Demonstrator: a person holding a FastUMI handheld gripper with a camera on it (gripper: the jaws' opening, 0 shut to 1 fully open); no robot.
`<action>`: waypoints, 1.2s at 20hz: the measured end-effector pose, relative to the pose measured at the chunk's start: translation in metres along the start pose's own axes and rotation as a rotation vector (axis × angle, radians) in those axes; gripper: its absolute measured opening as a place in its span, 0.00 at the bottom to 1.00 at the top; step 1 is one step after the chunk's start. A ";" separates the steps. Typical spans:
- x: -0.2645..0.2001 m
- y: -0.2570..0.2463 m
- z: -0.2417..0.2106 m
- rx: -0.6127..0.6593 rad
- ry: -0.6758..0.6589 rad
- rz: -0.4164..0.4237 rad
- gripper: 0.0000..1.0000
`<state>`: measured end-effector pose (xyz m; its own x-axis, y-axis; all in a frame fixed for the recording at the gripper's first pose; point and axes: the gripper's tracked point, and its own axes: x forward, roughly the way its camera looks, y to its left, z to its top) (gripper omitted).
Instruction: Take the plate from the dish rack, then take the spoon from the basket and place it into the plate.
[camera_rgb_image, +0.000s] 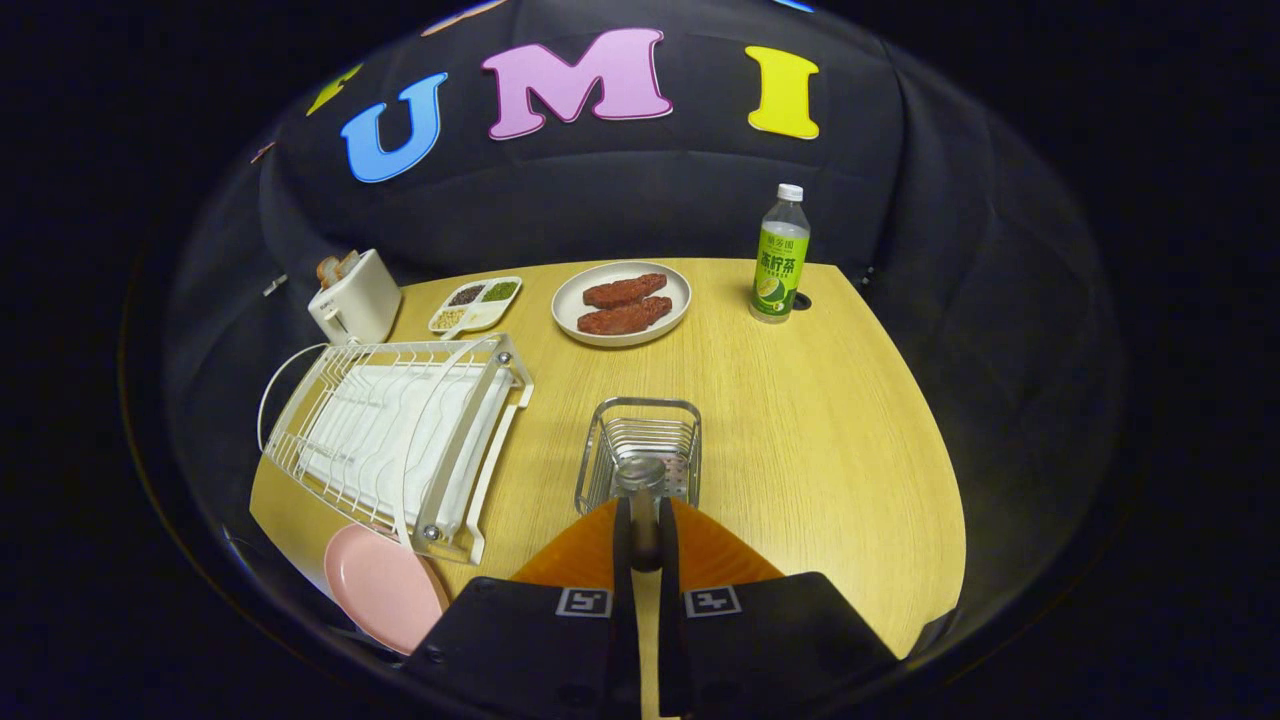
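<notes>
My gripper (641, 535) clamps the spoon (641, 490) between both fingers, just above the basket (640, 450); the pink plate (385, 588) lies beside my fingers.

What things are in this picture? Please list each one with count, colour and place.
table: one, light wood, under everything
dish rack: one, white, beside the basket
pink plate: one, pink, at the rack's near end
basket: one, metal wire, just ahead of the fingers
spoon: one, metal, between the fingers
white plate: one, holds two brown food pieces, beyond the basket
tray: one, white, divided, beyond the rack
toaster: one, white, beside the tray
bottle: one, green label, far side
gripper: one, shut on the spoon
</notes>
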<state>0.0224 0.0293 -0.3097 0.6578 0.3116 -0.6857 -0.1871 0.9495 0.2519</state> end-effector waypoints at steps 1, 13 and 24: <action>-0.003 -0.001 0.006 -0.001 -0.007 -0.003 0.12; -0.045 0.010 0.089 -0.022 -0.155 -0.035 0.11; -0.149 0.127 0.101 -0.100 -0.231 0.161 0.11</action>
<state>-0.0261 0.0994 -0.1066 0.7605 0.4527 -0.4655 -0.3659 0.8910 0.2688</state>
